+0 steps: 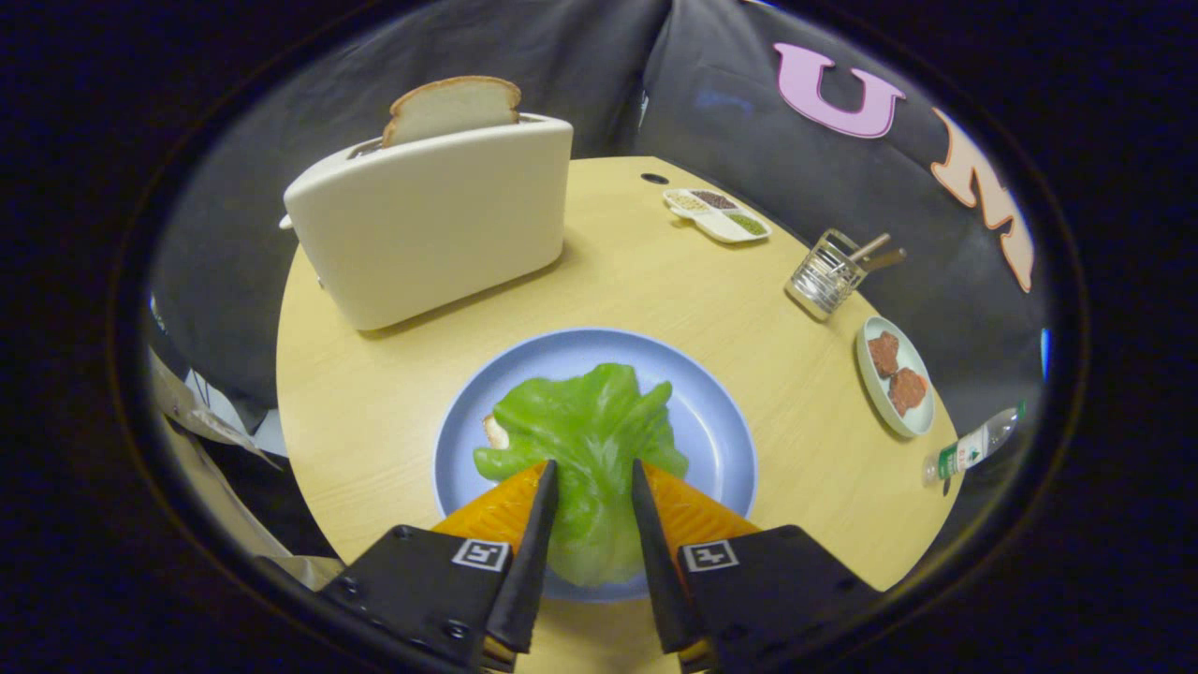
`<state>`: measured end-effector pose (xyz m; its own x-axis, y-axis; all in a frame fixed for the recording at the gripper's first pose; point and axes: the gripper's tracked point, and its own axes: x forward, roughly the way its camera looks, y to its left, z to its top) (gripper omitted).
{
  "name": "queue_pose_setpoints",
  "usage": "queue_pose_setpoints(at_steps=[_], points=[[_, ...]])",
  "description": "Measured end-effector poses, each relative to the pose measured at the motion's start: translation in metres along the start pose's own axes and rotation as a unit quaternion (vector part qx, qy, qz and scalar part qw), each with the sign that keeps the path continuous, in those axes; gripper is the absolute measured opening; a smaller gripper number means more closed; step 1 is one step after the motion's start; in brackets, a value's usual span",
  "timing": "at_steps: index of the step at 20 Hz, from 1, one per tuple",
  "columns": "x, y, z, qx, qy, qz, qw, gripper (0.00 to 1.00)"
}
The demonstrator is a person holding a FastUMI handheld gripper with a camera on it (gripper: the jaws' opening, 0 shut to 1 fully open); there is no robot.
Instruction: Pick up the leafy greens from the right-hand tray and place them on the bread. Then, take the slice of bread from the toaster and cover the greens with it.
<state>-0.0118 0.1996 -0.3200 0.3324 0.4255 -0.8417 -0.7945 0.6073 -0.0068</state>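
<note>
On the blue plate (pixel 721 421), just ahead of the fingers and partly between them, lay the leafy greens (pixel 590 431), spread over a slice of bread of which only a pale corner (pixel 494 432) peeked out at one side. The gripper (pixel 591 473) hung over the near edge of the leaf with its fingers apart; whether they pressed the greens or merely straddled them could not be told, though the gap looked too wide for a firm pinch.

The leaf appeared thin, limp and very light, likely to fold or cling to a pad on release, so it seemed to want a gentle let-go rather than a squeeze. The second slice of bread (pixel 453 109) stood upright in the slot of the toaster (pixel 440 220), beyond the plate, its top half proud of the casing. It looked light, soft and easily crushed; the exposed upper crust offered the obvious hold, with the fingers across its flat faces and modest pressure.

Farther off on the round wooden table (pixel 365 412) sat a divided dish of seeds (pixel 716 213), a wire holder with sticks (pixel 828 276), a small plate with two brown patties (pixel 894 374) and a lying bottle (pixel 973 447).
</note>
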Motion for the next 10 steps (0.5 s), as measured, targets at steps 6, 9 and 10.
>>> queue_pose_setpoints(at_steps=[6, 9, 10], points=[[-0.021, 0.016, 0.025, -0.002, -0.021, 0.004, 1.0, 0.94], [-0.041, 0.026, 0.063, 0.012, -0.057, 0.004, 0.998, 1.0], [-0.048, 0.029, 0.076, 0.02, -0.068, 0.003, 0.997, 1.0]])
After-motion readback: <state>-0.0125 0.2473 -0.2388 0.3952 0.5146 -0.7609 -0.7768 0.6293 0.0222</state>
